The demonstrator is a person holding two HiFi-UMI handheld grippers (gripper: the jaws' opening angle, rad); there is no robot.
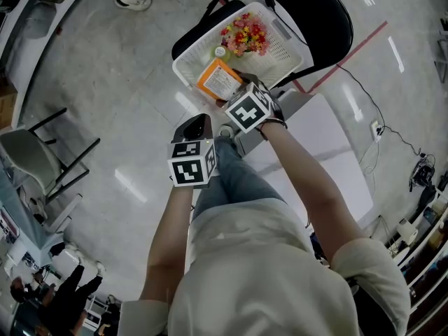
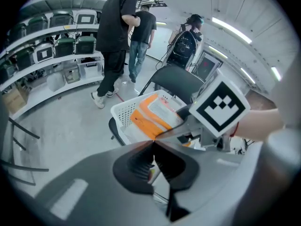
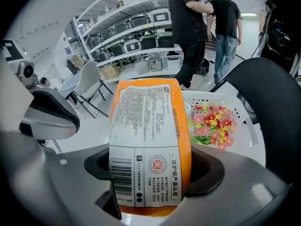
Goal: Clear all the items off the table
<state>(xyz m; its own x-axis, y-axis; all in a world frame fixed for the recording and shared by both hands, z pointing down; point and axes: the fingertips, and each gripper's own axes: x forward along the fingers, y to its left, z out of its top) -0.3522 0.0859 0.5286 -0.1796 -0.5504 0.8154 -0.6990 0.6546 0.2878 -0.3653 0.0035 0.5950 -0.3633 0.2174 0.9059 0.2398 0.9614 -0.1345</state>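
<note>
An orange packet with a white printed label (image 1: 218, 80) hangs tilted over the near end of a white mesh basket (image 1: 183, 72). My right gripper (image 1: 241, 89) is shut on it. In the right gripper view the packet (image 3: 148, 140) fills the gap between the jaws, above the basket (image 3: 247, 126). A bunch of red, pink and yellow flowers (image 1: 245, 35) lies in the basket. My left gripper (image 1: 198, 126) hovers lower left of the basket, shut with nothing in it; in its own view the tips (image 2: 154, 142) meet in front of the packet (image 2: 150, 114).
The basket rests on a black folding chair (image 1: 329, 19). A white table (image 1: 329, 152) stands to the right of my arms. Two people (image 3: 188, 27) stand by shelving behind the chair. A white chair (image 1: 35, 159) stands at left, and cables (image 1: 392, 135) lie on the floor at right.
</note>
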